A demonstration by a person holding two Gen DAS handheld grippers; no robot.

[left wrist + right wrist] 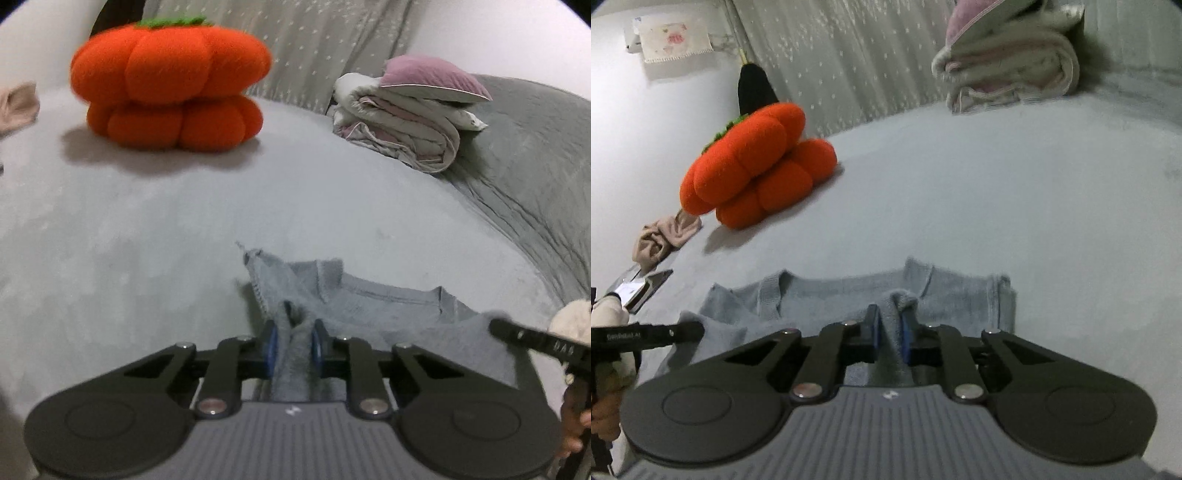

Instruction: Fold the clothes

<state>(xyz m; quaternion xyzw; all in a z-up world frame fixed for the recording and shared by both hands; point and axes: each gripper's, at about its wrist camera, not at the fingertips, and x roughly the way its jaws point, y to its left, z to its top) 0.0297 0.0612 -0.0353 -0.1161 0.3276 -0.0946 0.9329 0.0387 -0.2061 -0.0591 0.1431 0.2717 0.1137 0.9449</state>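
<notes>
Closest in, the left gripper is pinching a bunched fold of the light grey-blue knit garment between its blue-padded fingers, jaws squeezed tight on the cloth. Same deal on the other side: the right gripper is clamping a raised ridge of that same garment, so both tools are gripping fabric, neither one sitting apart. The garment itself is lying mostly spread on the pale grey bed sheet, with its ribbed edges pointing away from the grippers.

Past the garment and off to its left, a small crumpled beige cloth is sitting on the sheet, and just beyond that a fat orange pumpkin-shaped plush cushion with a green top is resting. Farther back, to the garment's right, a folded stack of cream and pink bedding is sitting with a mauve pillow on top. Behind all of it, a grey speckled curtain is hanging.
</notes>
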